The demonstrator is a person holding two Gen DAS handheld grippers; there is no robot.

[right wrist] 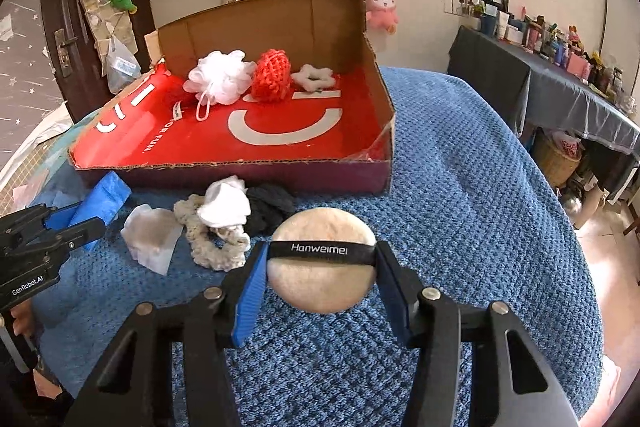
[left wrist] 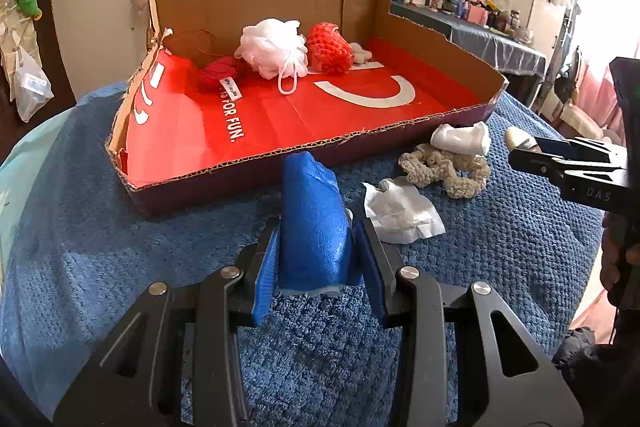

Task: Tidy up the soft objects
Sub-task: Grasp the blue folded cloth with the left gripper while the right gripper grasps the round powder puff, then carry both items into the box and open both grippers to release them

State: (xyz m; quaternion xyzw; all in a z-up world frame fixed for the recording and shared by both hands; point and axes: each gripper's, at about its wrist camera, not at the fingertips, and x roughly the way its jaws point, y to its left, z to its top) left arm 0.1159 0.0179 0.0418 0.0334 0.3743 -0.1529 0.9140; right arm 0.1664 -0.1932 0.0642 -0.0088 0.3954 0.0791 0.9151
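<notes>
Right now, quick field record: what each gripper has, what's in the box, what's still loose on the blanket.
left gripper: shut on blue foam piece
right gripper: shut on round beige powder puff, pads at the ends of its black strap
cardboard box: white mesh loofah, red crochet piece, white star-shaped piece, dark red item
loose on blue blanket: beige crochet scrunchie, white cloth, black cloth, white tissue wad
</notes>
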